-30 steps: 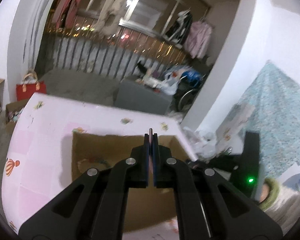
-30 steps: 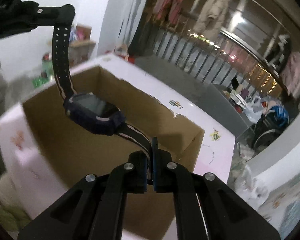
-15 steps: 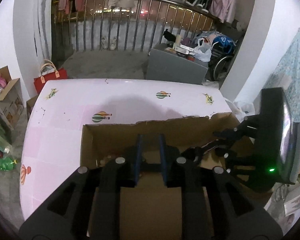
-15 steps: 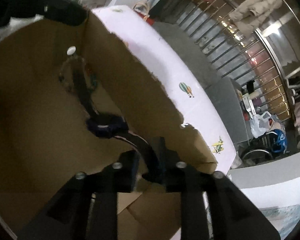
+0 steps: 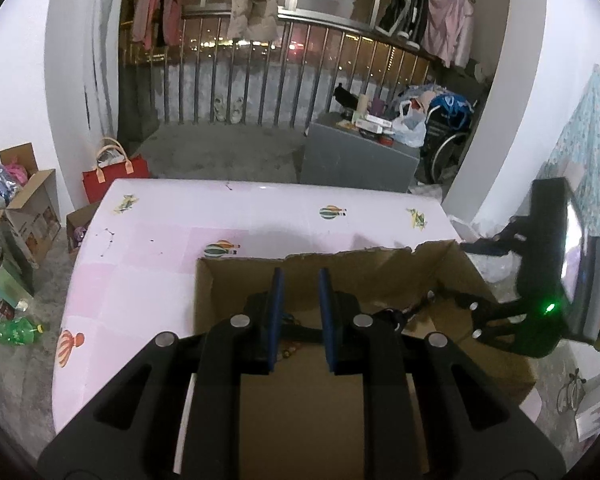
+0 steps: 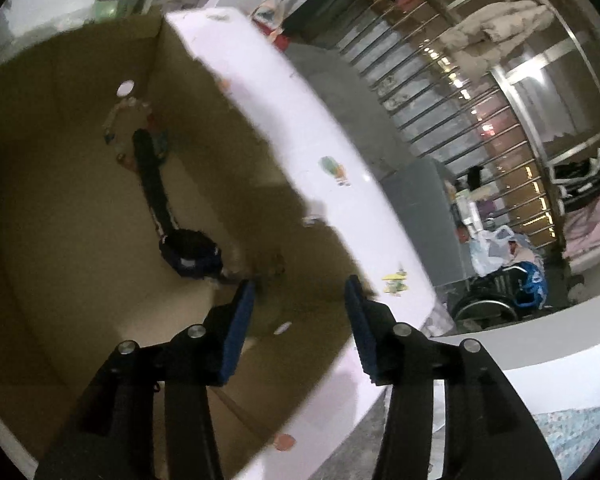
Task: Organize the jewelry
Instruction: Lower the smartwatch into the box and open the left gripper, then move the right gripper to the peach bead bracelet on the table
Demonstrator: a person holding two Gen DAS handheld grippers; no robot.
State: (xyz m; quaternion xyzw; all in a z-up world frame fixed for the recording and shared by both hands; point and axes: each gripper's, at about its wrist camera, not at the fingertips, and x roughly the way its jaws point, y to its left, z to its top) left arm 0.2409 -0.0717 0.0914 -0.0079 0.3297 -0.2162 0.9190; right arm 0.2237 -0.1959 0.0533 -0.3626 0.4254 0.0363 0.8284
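Brown cardboard makes the box [image 5: 236, 280], which sits open on a pale pink surface [image 5: 160, 256] printed with little balloons and planes. The top edge of the box's far wall is torn and ragged. Its floor is flat and plain.

A dark watch [image 6: 190, 252] lies flat on the box floor. It has a chunky round-cornered face and a long black strap [image 6: 152, 176] stretched out straight. The far end of the strap lies on a beaded bracelet [image 6: 118, 128] with small pale and coloured beads, near the box corner.

The right gripper [image 6: 300, 284] has black arms and blue pads. Its fingers are opening, with nothing between them. The watch lies just beyond the left finger; whether they touch is unclear.

The left gripper [image 5: 300, 276] hangs over the box too. Its fingers stand a narrow way apart and hold nothing.

Much of the box floor is bare. The surface beyond the box is open up to its far edge.
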